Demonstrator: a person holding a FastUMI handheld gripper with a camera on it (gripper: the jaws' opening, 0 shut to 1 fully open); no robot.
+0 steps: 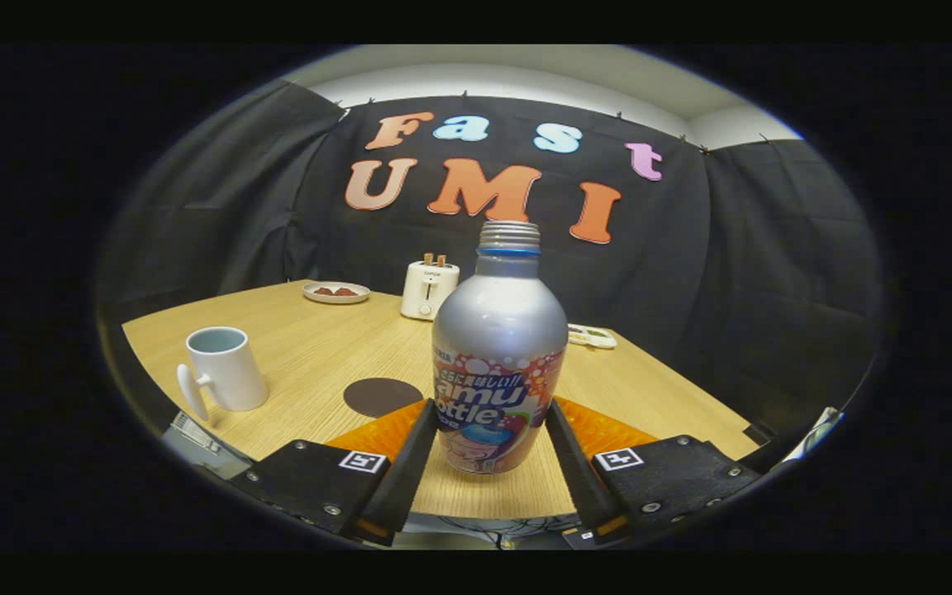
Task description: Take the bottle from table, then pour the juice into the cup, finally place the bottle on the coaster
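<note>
A silver bottle (pixel 499 347) with a colourful label and no cap stands upright between my fingers, near the table's front edge. My gripper (pixel 492 406) is shut on the bottle, with both fingertips pressed against its lower sides at label height. Whether its base rests on the wooden table (pixel 311 347) or hangs just above it, I cannot tell. A dark round coaster (pixel 383 397) lies flat just ahead of the left finger (pixel 410 459). A white cup (pixel 224 368) with its handle towards me stands further left of the coaster; its inside looks pale.
At the table's far side stand a white toaster (pixel 429 289) and a small plate (pixel 335 292) holding reddish pieces. A small flat white item (pixel 592 335) lies beyond the bottle to the right. Black cloth walls close in the booth behind the table.
</note>
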